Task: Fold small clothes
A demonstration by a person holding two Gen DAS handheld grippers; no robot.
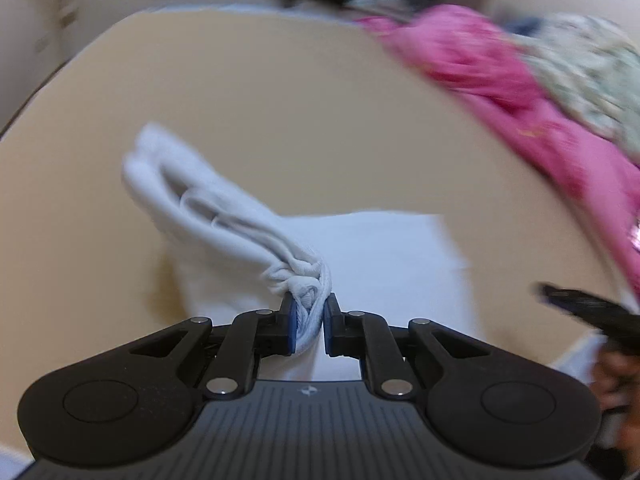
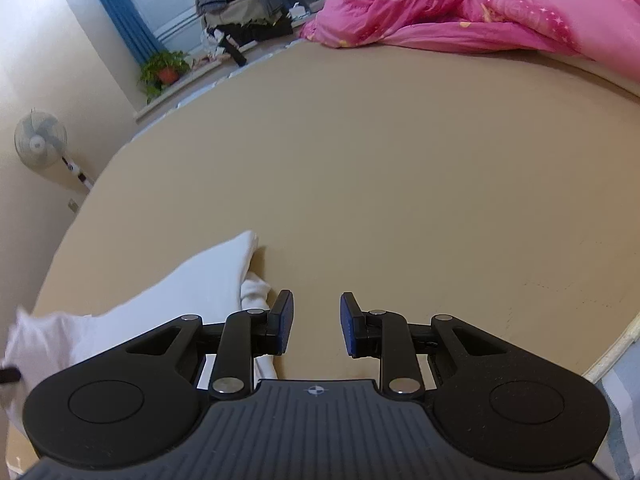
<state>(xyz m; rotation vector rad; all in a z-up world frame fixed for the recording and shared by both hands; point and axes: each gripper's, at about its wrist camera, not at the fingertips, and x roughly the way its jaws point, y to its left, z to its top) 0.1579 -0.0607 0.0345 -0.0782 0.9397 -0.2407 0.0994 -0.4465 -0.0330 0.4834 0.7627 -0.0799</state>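
A small white garment point(image 1: 224, 208) lies on the tan bed surface point(image 1: 280, 100). My left gripper point(image 1: 310, 308) is shut on a bunched edge of it and holds that part lifted, so the cloth trails away to the upper left. The rest of the garment lies flat beneath point(image 1: 384, 248). In the right wrist view the same white garment point(image 2: 192, 280) sits at the lower left, its edge just beside the left finger. My right gripper point(image 2: 316, 312) stands open above the bare bed surface point(image 2: 380, 160), with nothing between its pads.
A crumpled pink quilt point(image 2: 480, 8) lies at the far right of the bed, with a patterned cloth point(image 1: 592, 72) next to it. Beyond the bed's far edge are a pile of clothes point(image 2: 240, 4), a potted plant point(image 2: 166, 68) and a standing fan point(image 2: 40, 140).
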